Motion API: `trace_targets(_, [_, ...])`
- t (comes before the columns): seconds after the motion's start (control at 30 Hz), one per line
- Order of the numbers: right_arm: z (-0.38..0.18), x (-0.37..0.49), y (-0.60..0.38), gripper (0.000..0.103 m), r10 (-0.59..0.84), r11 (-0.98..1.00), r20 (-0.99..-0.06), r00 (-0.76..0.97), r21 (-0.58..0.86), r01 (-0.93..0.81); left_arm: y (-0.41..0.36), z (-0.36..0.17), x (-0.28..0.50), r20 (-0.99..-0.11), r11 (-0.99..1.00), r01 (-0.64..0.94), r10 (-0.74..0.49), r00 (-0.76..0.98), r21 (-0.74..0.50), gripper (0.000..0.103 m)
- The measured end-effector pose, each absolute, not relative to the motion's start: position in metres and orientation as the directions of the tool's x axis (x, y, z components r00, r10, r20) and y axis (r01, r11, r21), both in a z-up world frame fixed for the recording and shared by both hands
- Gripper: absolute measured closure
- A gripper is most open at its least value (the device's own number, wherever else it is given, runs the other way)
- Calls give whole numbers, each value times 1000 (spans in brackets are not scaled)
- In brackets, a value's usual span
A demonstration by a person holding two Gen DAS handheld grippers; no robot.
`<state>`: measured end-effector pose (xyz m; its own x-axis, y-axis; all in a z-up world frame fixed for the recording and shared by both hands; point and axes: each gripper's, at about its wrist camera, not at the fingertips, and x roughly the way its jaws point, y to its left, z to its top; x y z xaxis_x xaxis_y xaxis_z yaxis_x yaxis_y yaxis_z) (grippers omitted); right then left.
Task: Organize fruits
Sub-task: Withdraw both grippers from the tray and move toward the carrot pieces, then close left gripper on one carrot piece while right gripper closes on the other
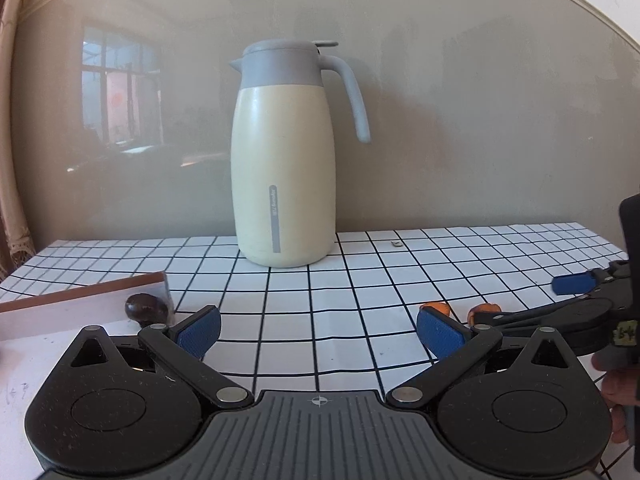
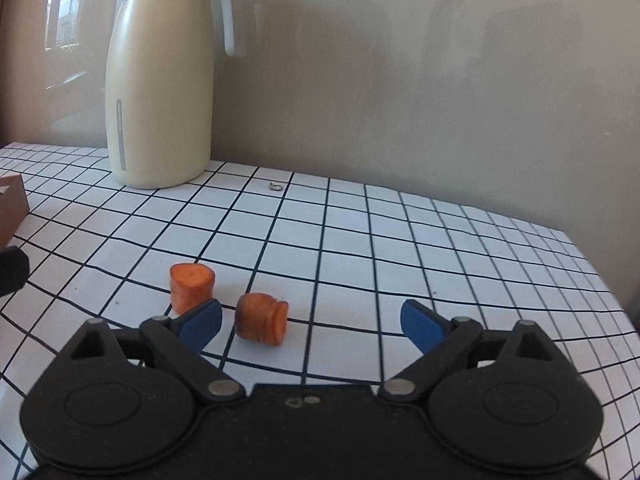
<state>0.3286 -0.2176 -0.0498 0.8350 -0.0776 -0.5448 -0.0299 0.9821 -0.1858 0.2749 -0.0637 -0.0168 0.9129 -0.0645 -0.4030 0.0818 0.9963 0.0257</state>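
Two orange carrot chunks lie on the checked tablecloth. In the right wrist view one [image 2: 192, 286] stands upright and the other [image 2: 262, 319] lies on its side, just in front of my left fingertip [image 2: 200, 326]. My right gripper [image 2: 310, 326] is open and empty, low over the cloth. My left gripper [image 1: 318, 330] is open and empty. A dark round fruit [image 1: 146, 307] lies beside a brown-edged box [image 1: 80, 308], just beyond the left fingertip [image 1: 200, 330]. The carrot chunks [image 1: 438, 307] show partly behind the right fingertip [image 1: 440, 334] in the left wrist view.
A cream thermos jug [image 1: 282, 168] with a grey lid and handle stands at the back against the wall; it also shows in the right wrist view [image 2: 160, 92]. A small metal bit [image 2: 275, 187] lies on the cloth. My right gripper [image 1: 576, 300] enters the left wrist view from the right.
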Motion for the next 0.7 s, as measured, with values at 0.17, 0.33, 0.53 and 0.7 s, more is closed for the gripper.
trace_targets(0.17, [-58,339,-216,17,-111,975,-568,816,-222,-22,-75,-19,282,-416,994,107,-85,906,29,0])
trace_targets(0.33, [-57,343,-232,18,-139,978,-565,813,-208,23,-82,-23,288,-428,992,122,-96,898,32,0])
trace_targets(0.53, [-53,338,-246,18,-144,982,-556,818,-183,48,-94,-26,295,-440,991,131,-107,892,25,0])
trace_targets(0.7, [-54,337,-254,18,-166,979,-561,811,-193,66,-110,-28,299,-444,987,157,-125,887,37,0])
